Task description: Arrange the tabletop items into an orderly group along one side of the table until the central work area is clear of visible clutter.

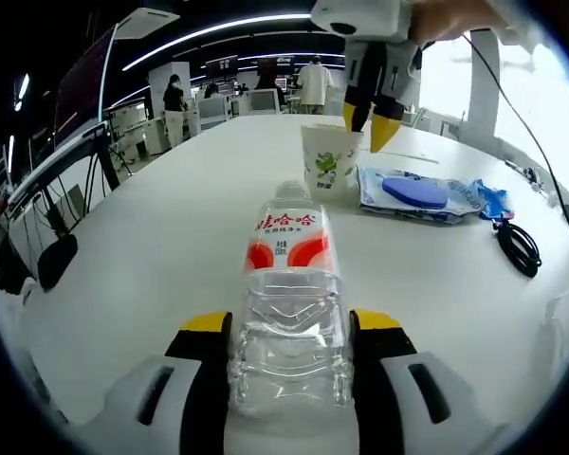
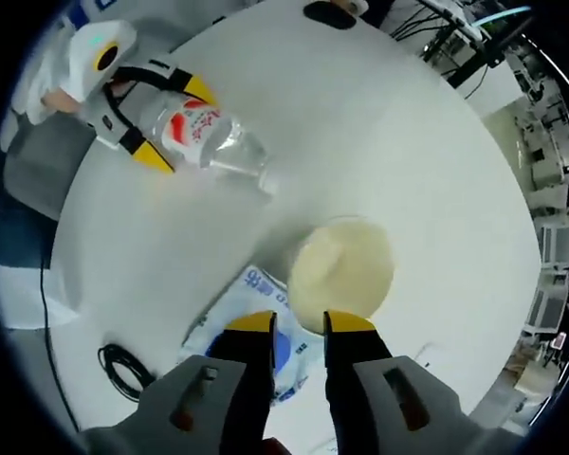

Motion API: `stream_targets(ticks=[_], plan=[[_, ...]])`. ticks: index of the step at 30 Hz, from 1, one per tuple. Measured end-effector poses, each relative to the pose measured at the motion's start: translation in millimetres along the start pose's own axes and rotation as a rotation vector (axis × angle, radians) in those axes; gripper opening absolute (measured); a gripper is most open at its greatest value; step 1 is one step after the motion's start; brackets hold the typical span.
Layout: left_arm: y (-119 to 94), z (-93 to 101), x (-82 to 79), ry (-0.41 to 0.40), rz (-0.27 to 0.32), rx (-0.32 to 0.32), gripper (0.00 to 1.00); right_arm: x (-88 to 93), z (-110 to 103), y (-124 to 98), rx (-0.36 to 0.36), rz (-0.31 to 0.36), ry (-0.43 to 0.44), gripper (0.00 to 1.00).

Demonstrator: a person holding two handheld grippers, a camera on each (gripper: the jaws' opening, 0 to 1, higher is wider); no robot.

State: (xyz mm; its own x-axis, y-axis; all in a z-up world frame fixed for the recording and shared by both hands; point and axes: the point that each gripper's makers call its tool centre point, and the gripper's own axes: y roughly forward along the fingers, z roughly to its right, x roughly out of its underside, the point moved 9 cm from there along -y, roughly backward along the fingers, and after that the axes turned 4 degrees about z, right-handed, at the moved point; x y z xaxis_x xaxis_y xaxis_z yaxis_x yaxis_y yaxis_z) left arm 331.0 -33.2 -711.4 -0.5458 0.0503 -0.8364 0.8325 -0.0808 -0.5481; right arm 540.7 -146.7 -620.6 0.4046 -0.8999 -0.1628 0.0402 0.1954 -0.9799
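The left claw [image 1: 289, 332] is clamping a clear water bottle [image 1: 289, 284] lying at lower centre on the white surface [image 1: 171, 246], probably to slide it sideways. The right claw [image 2: 299, 327], nearly closed and empty, is hovering over the paper cup [image 2: 341, 270] beside a blue packet [image 2: 251, 284], likely lining up a rim grasp.

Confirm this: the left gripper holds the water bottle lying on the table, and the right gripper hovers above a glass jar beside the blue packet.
Wrong on one point: it is a paper cup, not a glass jar, as the left gripper view shows. The left gripper does hold the water bottle lying on the table, and the right gripper hovers above the cup beside the blue packet.
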Motion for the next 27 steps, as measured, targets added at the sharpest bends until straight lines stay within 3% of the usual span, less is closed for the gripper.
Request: stream_targets(ticks=[11,17,23,27], plan=[[0.3,-0.1,-0.3,0.001,-0.001,0.0,0.49,-2.4,1.4,-2.2,0.019,0.034,0.029,0.2],[0.4,0.1,-0.6,0.001,-0.003,0.0,0.49,4.1,-0.3,-8.9,0.05,0.088,0.083,0.26],[0.8,0.2,-0.9,0.002,-0.008,0.001,0.49,6.9,-9.3,-35.9,0.128,0.273,0.218,0.33],[0.1,0.3,-1.7,0.003,-0.013,0.002,0.49,18.7,-24.2,-53.7,0.164,0.392,0.346,0.38]])
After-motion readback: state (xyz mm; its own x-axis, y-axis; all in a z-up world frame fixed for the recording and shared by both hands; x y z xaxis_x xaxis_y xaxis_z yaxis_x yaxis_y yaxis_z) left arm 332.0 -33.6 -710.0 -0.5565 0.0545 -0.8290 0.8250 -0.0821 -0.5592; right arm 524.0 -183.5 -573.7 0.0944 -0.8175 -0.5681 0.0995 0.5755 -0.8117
